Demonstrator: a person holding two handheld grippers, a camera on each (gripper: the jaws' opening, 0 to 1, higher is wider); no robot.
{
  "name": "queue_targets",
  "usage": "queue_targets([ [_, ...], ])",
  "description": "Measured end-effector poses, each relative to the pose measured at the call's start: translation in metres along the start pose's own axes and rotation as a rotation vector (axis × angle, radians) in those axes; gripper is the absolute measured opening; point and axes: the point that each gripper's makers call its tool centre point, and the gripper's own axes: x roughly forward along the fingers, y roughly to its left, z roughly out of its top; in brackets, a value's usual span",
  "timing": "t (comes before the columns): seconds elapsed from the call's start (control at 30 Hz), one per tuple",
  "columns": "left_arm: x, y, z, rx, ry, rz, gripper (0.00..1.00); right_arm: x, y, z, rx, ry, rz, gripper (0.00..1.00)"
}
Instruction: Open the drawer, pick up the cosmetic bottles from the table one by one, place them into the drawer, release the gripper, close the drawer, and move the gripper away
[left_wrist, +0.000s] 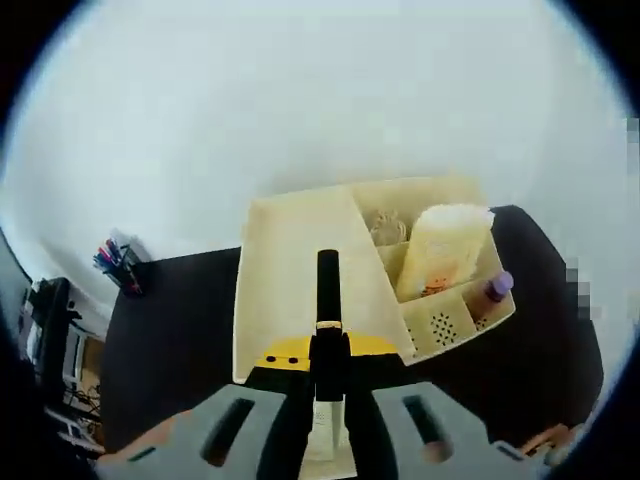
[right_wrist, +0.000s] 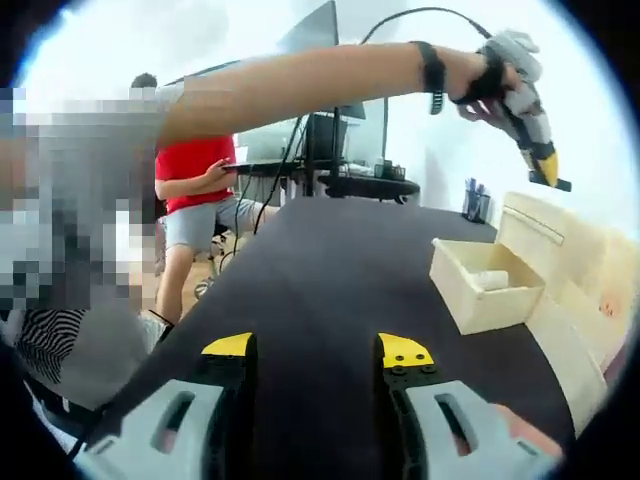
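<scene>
Left gripper (left_wrist: 328, 370) clamped on one black cosmetic bottle (left_wrist: 327, 290) above cream organizer (left_wrist: 290, 270). Right gripper (right_wrist: 312, 365) released over dark table (right_wrist: 330, 280); one open drawer (right_wrist: 485, 285) holding one bottle (right_wrist: 490, 280).

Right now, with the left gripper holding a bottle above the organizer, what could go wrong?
1. The left gripper pinches the slim black bottle between its jaws, high above the open drawer; released from there, it may bounce out or miss.
2. The drawer already holds a white bottle, so the new one could land on it.
3. Lowering blindly, the bottle might strike the organizer.
</scene>
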Motion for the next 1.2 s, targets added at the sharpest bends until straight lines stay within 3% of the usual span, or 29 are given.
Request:
queue_targets([
  [0.1, 0.016, 0.004, 0.011, -0.002, 0.013, 0.002, 0.07, 0.002, -0.002, 0.002, 0.004, -0.007, -0.004, 0.43],
  [0.17, 0.018, -0.001, 0.006, 0.003, 0.012, 0.013, 0.07, 0.003, -0.002, 0.004, 0.006, -0.016, -0.003, 0.43],
  [0.23, 0.025, 0.002, 0.013, -0.002, 0.011, 0.013, 0.07, 0.004, -0.001, 0.008, 0.002, -0.029, -0.006, 0.43],
  [0.4, 0.039, 0.005, 0.012, -0.026, 0.005, 0.013, 0.07, 0.007, -0.006, 0.011, 0.01, -0.045, -0.036, 0.44],
  [0.53, 0.049, 0.011, 0.017, -0.037, 0.008, 0.018, 0.07, 0.0, -0.034, 0.007, 0.04, -0.01, -0.194, 0.45],
  [0.57, 0.05, 0.013, 0.019, -0.037, 0.006, 0.019, 0.07, -0.002, -0.042, 0.009, 0.023, -0.023, -0.237, 0.45],
  [0.63, 0.053, 0.014, 0.024, -0.039, 0.002, 0.018, 0.07, -0.012, -0.057, 0.009, 0.078, -0.035, -0.325, 0.45],
  [0.7, 0.058, 0.018, 0.032, -0.04, 0.01, 0.018, 0.07, -0.027, -0.079, 0.013, 0.096, -0.061, -0.441, 0.46],
  [0.77, 0.057, 0.012, 0.025, -0.035, 0.014, 0.021, 0.07, -0.05, -0.104, 0.021, 0.121, -0.117, -0.59, 0.46],
  [0.9, 0.061, 0.011, 0.027, -0.029, 0.018, 0.023, 0.07, -0.084, -0.128, 0.025, 0.231, -0.204, -0.762, 0.45],
  [1.03, 0.064, 0.009, 0.03, -0.029, 0.019, 0.021, 0.07, -0.104, -0.136, 0.026, 0.264, -0.247, -0.813, 0.44],
  [1.2, 0.067, 0.014, 0.034, -0.028, 0.025, 0.036, 0.07, -0.106, -0.136, 0.027, 0.268, -0.252, -0.822, 0.44],
])
